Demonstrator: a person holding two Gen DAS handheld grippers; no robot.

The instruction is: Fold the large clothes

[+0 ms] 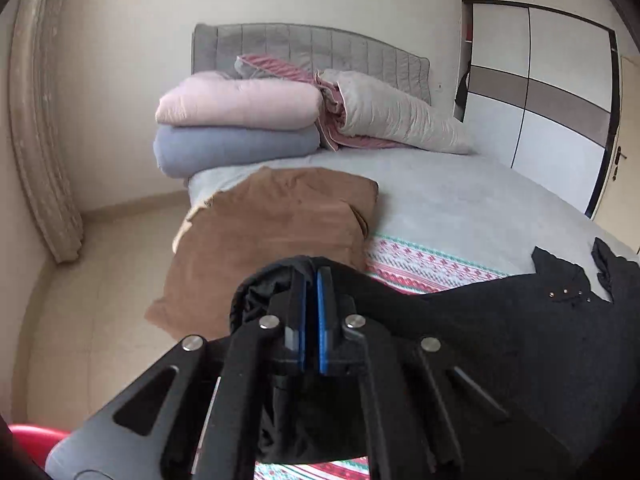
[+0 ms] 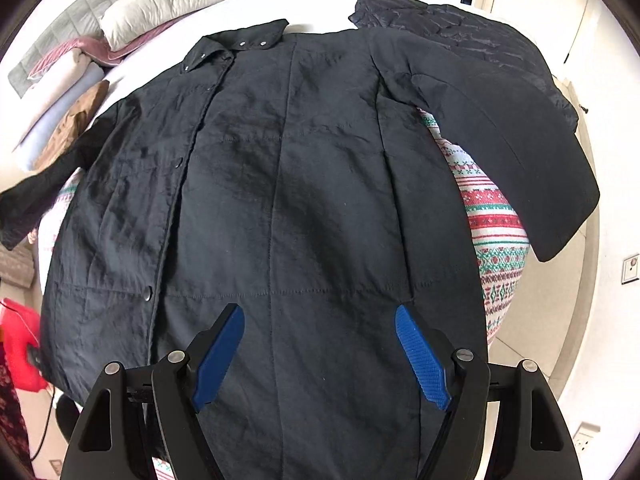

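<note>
Coat: we see 1 black coat (image 2: 288, 184) spread front-up over most of the bed (image 1: 460, 196), collar toward the headboard (image 1: 304, 46), snaps closed down the placket.
Left gripper: we read the left gripper (image 1: 311, 280) as clenched on a bunch of the coat's black fabric, the blue pads nearly touching with cloth pinched between them.
Right gripper: the right gripper (image 2: 320, 320) hangs released over the coat's lower front, its 2 blue pads wide apart, nothing between them.
Right sleeve: lies angled off the bed edge, over the patterned blanket (image 2: 496, 216).
Neighbours: a brown garment (image 1: 272, 232) sits just beside the held fabric; a pink quilt (image 1: 236, 100) is stacked on a blue quilt (image 1: 232, 148) near the headboard; a second dark garment (image 2: 460, 32) lies past the coat's shoulder.
Obstruction: we note the coat's body hides most of the blanket.
</note>
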